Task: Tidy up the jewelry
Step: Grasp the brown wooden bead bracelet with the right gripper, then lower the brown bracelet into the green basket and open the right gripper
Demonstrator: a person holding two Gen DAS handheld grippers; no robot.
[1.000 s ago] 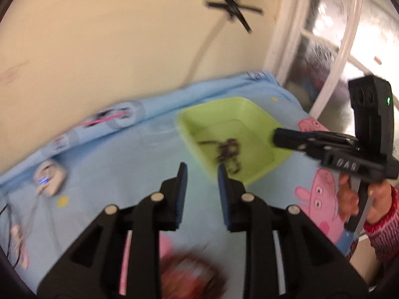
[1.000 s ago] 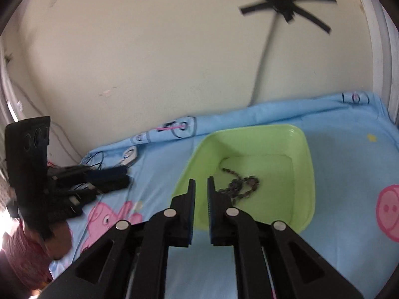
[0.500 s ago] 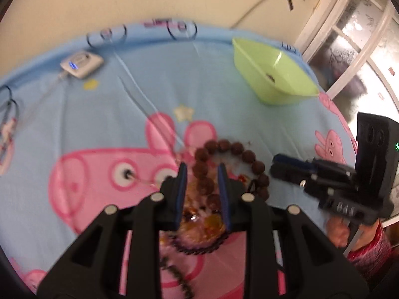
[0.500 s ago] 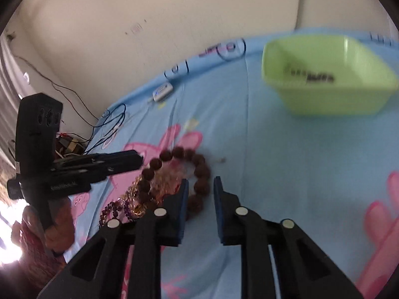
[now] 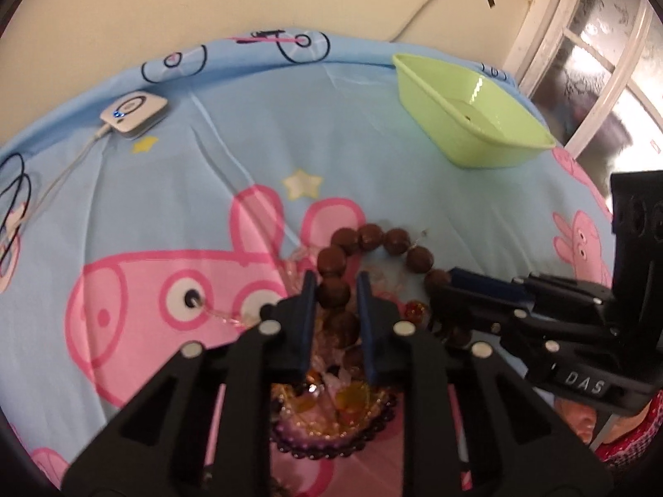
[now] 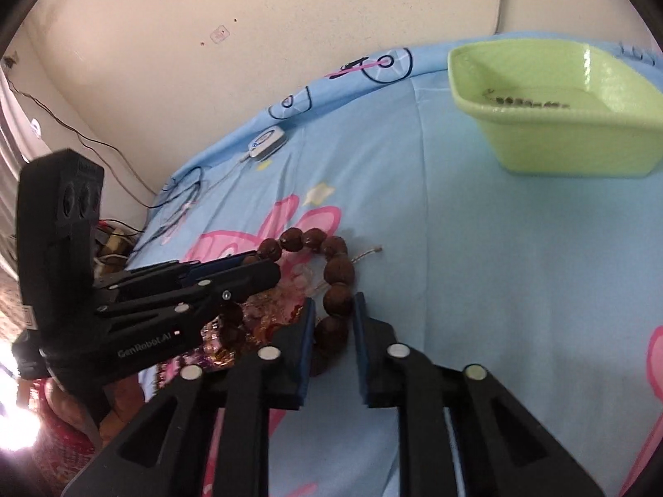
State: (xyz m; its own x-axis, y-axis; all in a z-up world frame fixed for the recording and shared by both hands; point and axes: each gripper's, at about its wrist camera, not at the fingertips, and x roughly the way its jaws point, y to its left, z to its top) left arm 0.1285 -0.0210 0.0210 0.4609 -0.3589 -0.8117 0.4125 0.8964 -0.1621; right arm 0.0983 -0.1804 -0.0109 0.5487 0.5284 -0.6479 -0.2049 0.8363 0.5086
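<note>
A bracelet of big brown beads (image 5: 371, 238) (image 6: 339, 269) lies in a ring on the blue cartoon sheet (image 5: 373, 132), over a tangle of purple and amber jewelry (image 5: 331, 447). My left gripper (image 5: 336, 277) points down at it with one brown bead between its jaws. The jaws are closing, and a sliver of gap still shows beside the bead. My right gripper (image 6: 333, 300) straddles the ring's other side, jaws apart around a bead. Each gripper shows in the other's view: right gripper (image 5: 441, 294), left gripper (image 6: 265, 269). The green tub (image 5: 489, 153) (image 6: 559, 153) holds a dark chain (image 6: 526, 102).
A white puck-shaped device (image 5: 134, 114) (image 6: 267, 143) with its cable lies at the sheet's far left edge, near loose black wires (image 6: 182, 190). The wall runs behind the sheet, and a window (image 5: 601, 41) stands at the right. A hand in a red sleeve (image 5: 634, 443) holds the right gripper.
Both grippers left the green tub, swung down over the jewelry pile and settled on the brown bead bracelet. The right jaws stand wider than a second ago. The left jaws look slightly narrower.
</note>
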